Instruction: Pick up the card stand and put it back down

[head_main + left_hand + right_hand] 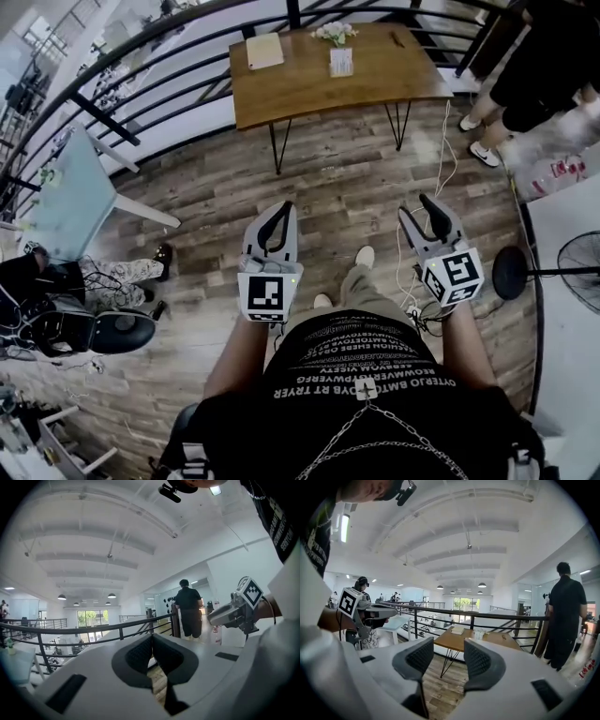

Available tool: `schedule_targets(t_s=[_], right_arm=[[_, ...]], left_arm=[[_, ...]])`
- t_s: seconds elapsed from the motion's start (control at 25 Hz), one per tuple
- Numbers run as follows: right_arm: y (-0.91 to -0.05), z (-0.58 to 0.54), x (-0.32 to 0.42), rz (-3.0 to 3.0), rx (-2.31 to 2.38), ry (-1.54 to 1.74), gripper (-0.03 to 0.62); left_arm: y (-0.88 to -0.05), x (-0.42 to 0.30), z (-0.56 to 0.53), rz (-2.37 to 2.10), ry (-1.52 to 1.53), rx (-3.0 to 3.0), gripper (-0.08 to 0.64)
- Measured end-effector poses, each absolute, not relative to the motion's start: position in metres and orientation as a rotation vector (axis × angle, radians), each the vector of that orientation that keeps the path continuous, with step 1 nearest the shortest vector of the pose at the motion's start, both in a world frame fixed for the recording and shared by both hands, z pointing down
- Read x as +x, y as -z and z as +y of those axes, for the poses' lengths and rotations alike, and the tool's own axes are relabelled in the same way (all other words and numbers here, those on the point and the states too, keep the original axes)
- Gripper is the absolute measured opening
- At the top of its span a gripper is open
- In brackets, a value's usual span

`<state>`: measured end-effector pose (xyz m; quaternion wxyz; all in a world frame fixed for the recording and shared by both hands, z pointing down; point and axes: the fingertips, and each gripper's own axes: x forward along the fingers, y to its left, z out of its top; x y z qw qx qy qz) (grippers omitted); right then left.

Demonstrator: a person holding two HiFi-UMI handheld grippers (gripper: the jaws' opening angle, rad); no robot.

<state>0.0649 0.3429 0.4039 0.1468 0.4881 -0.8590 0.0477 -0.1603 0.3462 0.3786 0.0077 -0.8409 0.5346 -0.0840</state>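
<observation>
**Card stand on the far table, both grippers well short of it**

The card stand (341, 62) stands upright on a wooden table (309, 89), towards the table's back edge and right of its middle. A small bunch of white flowers (334, 33) sits just behind it, and a pale notebook (264, 51) lies well to its left on the same top. The table is set against a dark railing (495, 614).

Both grippers are held low in front of the person, over the plank floor (347, 178) and well apart from the table. A stretch of bare boards lies between them and its legs.

The left gripper (284, 208) is clenched. Its two dark pads meet at the tips with nothing between them, and its own view shows neither the stand nor the table.

The right gripper (416, 208) is released, with its jaws spread wide and only floor and table legs showing in the gap. In its view the stand appears small and distant, just above the gap and nearer the right-hand pad.

From the head view the stand lies ahead of the space between the two grippers. Neither gripper touches it.
</observation>
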Motion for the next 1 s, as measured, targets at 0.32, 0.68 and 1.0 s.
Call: schedule_targets(t_s=[0.32, 0.68, 1.0], right_arm=[[-0.423, 0.277, 0.068, -2.516, 1.337, -0.172, 0.207], [-0.435, 0.213, 0.094, -2.513, 1.256, -0.208, 0.207], [-0.434, 0.164, 0.113, -2.535, 1.215, -0.208, 0.207]], left_arm=[[-0.392, -0.14, 0.291, 1.68, 0.318, -2.626, 0.027], [-0.404, -0.099, 0.222, 1.706, 0.332, -2.642, 0.026], [-0.4, -0.077, 0.175, 1.739, 0.353, -2.617, 0.026]])
